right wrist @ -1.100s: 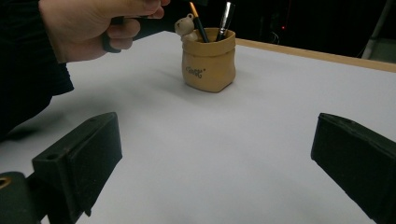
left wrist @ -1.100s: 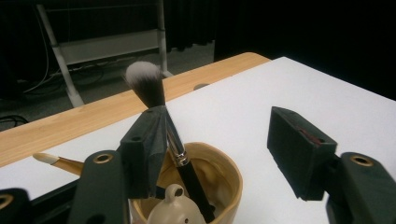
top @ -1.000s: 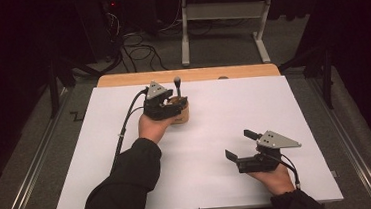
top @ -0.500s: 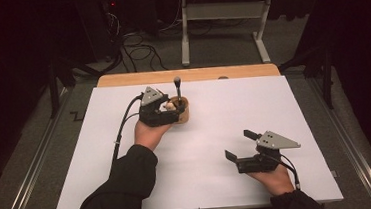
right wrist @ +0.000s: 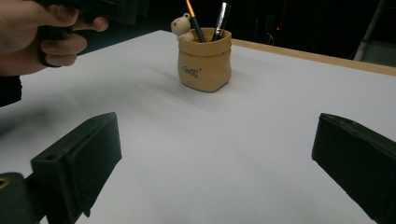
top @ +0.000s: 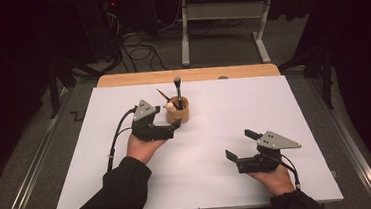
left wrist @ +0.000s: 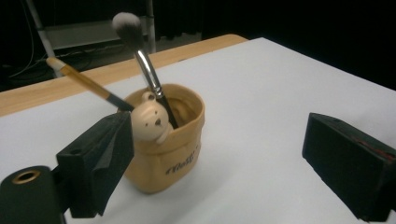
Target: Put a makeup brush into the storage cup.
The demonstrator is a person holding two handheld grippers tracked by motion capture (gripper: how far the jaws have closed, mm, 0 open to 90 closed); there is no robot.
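A tan sack-shaped pot (top: 178,112) with a small bear figure on its rim (left wrist: 150,122) stands at the back middle of the white table top (top: 207,148). Two brushes lean in it: a fluffy-tipped one (left wrist: 140,51) and an orange-handled one (left wrist: 81,81). My left gripper (top: 174,128) sits just in front and left of the pot. Its jaws have just been opening and stand open, with the pot (left wrist: 168,149) beside the left jaw and nothing pressed. My right gripper (top: 239,145) rests open and empty at the front right, pointing toward the pot (right wrist: 204,58).
A wooden strip (top: 186,75) runs along the table's far edge. Behind it are cables (top: 136,50) on the floor and a metal frame's legs (top: 184,34). My left hand (right wrist: 37,37) shows at the upper left of the right gripper view.
The left gripper has drawn back from over the pot toward the person and to the left, uncovering the pot and the orange-handled brush. The right gripper has kept still.
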